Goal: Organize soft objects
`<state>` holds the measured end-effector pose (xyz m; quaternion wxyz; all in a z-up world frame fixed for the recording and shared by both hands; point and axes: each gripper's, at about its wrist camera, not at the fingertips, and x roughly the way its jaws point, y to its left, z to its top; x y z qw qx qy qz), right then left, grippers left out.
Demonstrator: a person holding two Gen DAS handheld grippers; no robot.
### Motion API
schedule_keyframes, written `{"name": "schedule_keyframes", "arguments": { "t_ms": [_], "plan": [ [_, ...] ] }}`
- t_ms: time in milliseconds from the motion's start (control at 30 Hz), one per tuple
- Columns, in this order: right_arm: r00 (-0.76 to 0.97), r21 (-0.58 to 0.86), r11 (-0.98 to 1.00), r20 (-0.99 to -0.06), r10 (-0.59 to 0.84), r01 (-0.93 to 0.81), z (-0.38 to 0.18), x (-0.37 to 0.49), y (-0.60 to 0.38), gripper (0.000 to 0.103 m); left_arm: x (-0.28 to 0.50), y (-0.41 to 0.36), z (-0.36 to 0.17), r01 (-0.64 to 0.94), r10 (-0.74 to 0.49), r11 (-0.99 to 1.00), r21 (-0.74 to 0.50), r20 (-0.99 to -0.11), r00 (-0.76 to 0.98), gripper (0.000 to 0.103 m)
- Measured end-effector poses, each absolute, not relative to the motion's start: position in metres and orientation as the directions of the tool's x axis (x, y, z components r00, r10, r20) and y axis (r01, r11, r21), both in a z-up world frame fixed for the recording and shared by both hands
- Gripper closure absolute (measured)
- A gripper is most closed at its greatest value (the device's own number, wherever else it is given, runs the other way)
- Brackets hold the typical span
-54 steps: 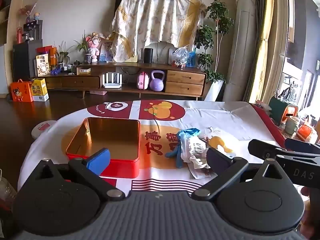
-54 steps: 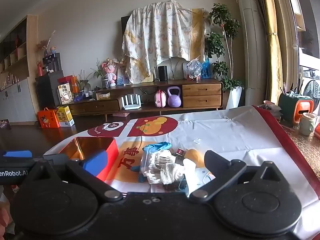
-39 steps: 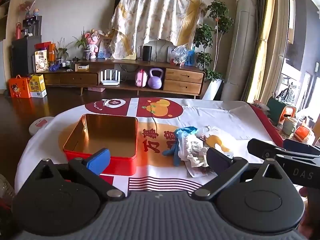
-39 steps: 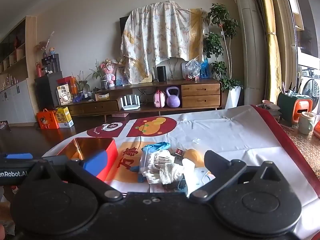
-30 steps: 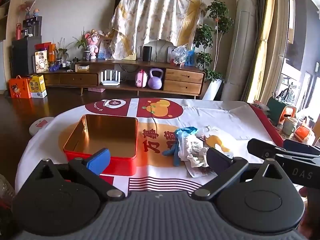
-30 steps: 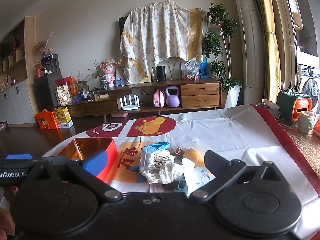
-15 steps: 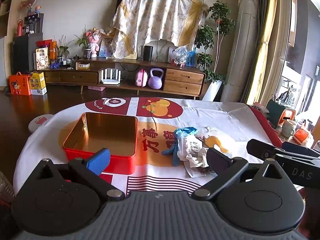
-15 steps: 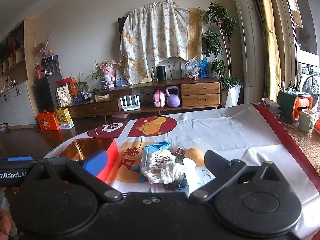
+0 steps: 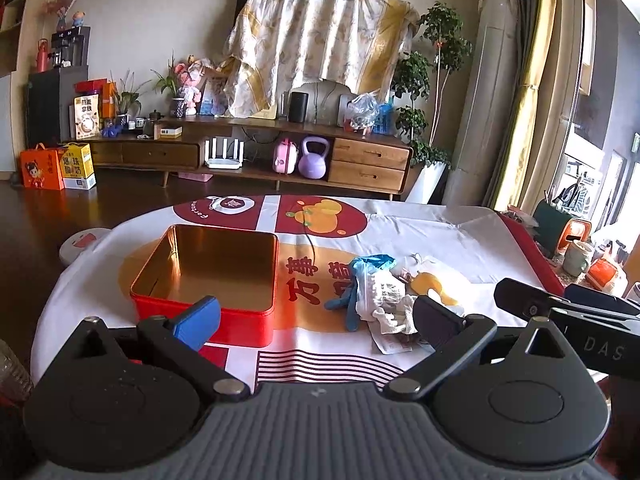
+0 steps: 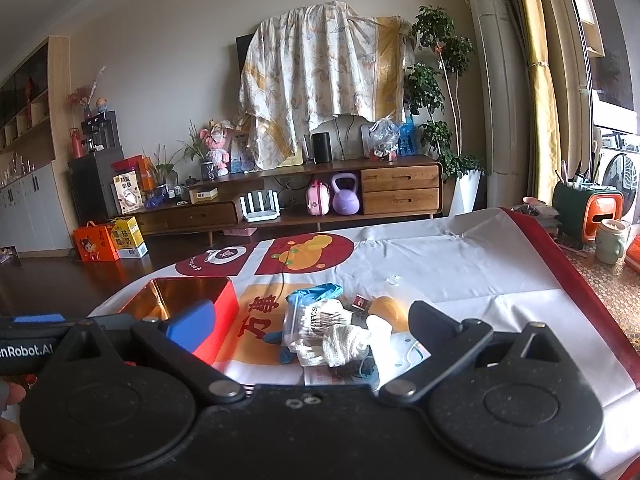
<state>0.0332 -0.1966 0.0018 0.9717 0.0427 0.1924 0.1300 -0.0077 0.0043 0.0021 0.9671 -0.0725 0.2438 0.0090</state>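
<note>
Both claws are spread wide w/ nothing in them, held back at the near edge of the bench (image 9: 440, 236). My right claw (image 10: 308, 326) looks straight onto the pile (image 10: 332, 332) of soft stuff: white gauze, a bag of swabs, blue glove, all just ahead of its fingers. My left claw (image 9: 316, 316) has the pile (image 9: 380, 300) off to its right and the tin (image 9: 208, 276) ahead-left. So I reckon right is nearer for the pick; the tin lies left of the pile, open and bare inside.

Red tin (image 9: 208, 316), gold inside; blue glove (image 9: 354, 280).
</note>
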Motion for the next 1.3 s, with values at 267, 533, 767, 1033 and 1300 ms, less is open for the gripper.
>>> {"name": "schedule_keyframes", "arguments": {
  "t_ms": [267, 533, 767, 1033, 1300],
  "plan": [
    [0.893, 0.131, 0.963, -0.363, 0.266, -0.234, 0.007, 0.028, -0.196, 0.000, -0.014, 0.007, 0.006, -0.044, -0.046, 0.984, -0.174, -0.484, 0.874, 0.000],
    [0.902, 0.115, 0.966, -0.346, 0.258, -0.232, 0.025, 0.012, -0.195, 0.000, -0.028, 0.007, 0.014, -0.047, -0.043, 0.982, -0.181, -0.461, 0.886, 0.000],
    [0.904, 0.099, 0.964, -0.334, 0.267, -0.248, 0.024, 0.009, -0.197, 0.000, -0.032, 0.005, 0.017, -0.048, -0.037, 0.983, -0.179, -0.444, 0.895, 0.000],
    [0.898, 0.105, 0.957, -0.332, 0.289, -0.269, 0.021, 0.012, -0.195, 0.000, -0.025, 0.004, 0.019, -0.059, -0.014, 0.986, -0.154, -0.439, 0.898, 0.000],
    [0.895, 0.115, 0.959, -0.344, 0.283, -0.259, 0.018, 0.018, -0.195, 0.000, -0.016, 0.005, 0.014, -0.077, 0.006, 0.988, -0.137, -0.459, 0.888, 0.000]
  ]
}}
